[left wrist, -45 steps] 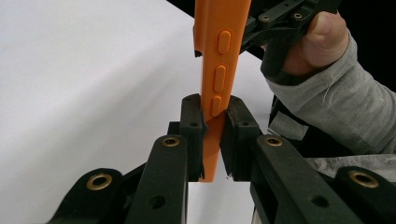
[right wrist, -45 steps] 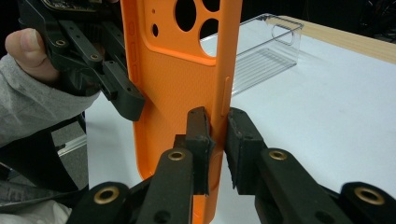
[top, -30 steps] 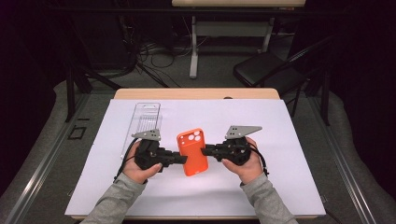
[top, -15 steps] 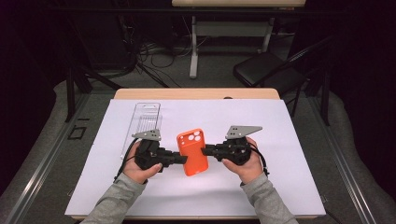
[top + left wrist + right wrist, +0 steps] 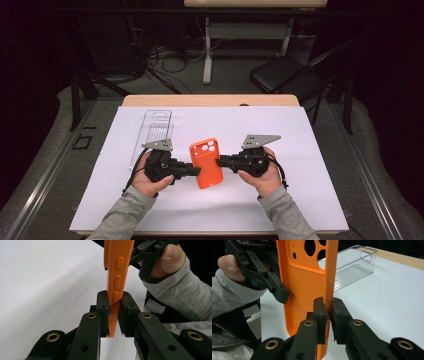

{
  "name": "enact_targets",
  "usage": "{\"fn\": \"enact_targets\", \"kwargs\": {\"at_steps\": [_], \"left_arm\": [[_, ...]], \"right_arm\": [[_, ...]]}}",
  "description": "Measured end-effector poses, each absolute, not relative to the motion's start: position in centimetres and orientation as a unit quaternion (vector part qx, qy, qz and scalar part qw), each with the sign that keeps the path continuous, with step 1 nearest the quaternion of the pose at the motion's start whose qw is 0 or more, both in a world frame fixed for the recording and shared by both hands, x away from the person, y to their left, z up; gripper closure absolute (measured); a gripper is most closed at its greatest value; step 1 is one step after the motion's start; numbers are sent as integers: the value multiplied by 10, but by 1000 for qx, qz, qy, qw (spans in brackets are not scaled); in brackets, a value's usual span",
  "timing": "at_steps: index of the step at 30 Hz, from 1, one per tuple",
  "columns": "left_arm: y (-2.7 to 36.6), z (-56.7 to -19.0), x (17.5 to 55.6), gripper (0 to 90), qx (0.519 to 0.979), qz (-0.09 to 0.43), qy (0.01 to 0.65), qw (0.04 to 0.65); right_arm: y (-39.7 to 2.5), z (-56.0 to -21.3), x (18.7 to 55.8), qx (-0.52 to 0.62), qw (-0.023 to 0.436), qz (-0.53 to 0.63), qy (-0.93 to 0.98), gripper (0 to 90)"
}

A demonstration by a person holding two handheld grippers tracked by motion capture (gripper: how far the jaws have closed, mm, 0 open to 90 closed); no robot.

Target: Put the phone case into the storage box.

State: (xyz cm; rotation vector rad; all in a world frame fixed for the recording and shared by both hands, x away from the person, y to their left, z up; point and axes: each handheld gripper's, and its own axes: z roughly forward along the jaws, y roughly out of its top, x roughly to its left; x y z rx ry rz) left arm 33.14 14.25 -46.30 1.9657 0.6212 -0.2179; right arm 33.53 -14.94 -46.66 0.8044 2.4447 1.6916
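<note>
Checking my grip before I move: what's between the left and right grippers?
The orange phone case, clamped on its side edges by the left gripper and right gripper; the high view shows nothing else there.

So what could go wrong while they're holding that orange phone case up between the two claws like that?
Each gripper pinches just a thin side edge of the orange phone case: the left gripper near the side buttons, the right gripper on the opposite rim. The case could slip out and drop onto the white table cover. If the hands pull or twist unevenly, the case might bend or pop free. It could also swing into the clear plastic box nearby.
</note>
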Motion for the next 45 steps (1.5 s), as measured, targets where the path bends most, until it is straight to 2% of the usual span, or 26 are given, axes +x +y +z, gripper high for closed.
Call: {"fn": "enact_targets", "kwargs": {"at_steps": [31,39,45], "left_arm": [[145,-462,334,776,804,-91,269,522],[147,-462,337,756,800,-89,280,523],[148,-463,337,699,796,-73,282,531]], "right_arm": [[-153,-465,335,268,43,545,793,833],[-156,-464,336,277,60,537,795,833],[-162,-464,338,291,74,536,789,833]]}}
